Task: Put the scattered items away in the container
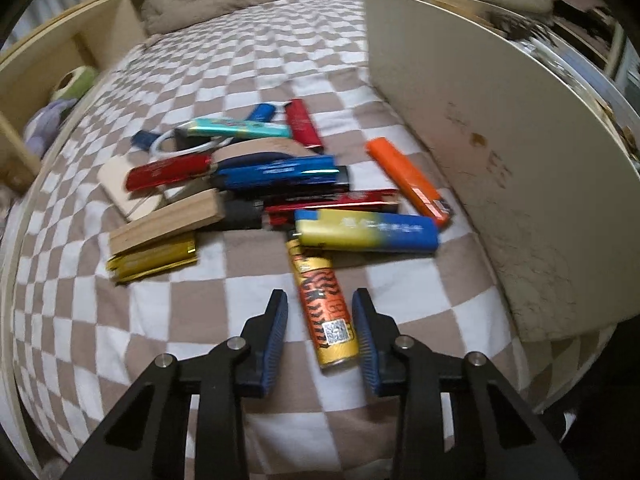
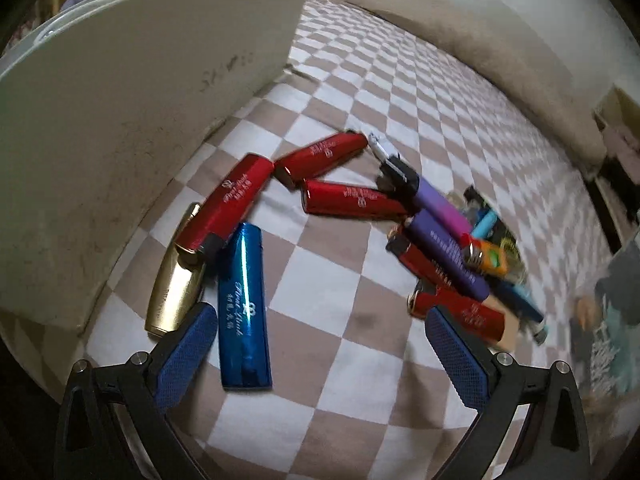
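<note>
Left gripper (image 1: 320,336) fingers apart astride tiger-striped lighter (image 1: 324,308), right gripper (image 2: 320,356) fingers wide beside blue lighter (image 2: 243,312), farther heap blurred.

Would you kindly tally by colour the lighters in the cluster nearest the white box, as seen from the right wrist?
Red lighters: 3
Blue lighter: 1
Gold lighter: 1
Total: 5

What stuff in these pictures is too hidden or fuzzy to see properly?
- Inside of the white container: in both wrist views only its outer wall shows, so its contents are hidden.
- Pile behind the purple lighter, right wrist view: items overlap and blur, so they cannot be counted.
- Print on the blue and yellow lighter, left wrist view: motion blur makes it unreadable.
- Shelf objects, left wrist view: small, blurred, near the edge.
</note>
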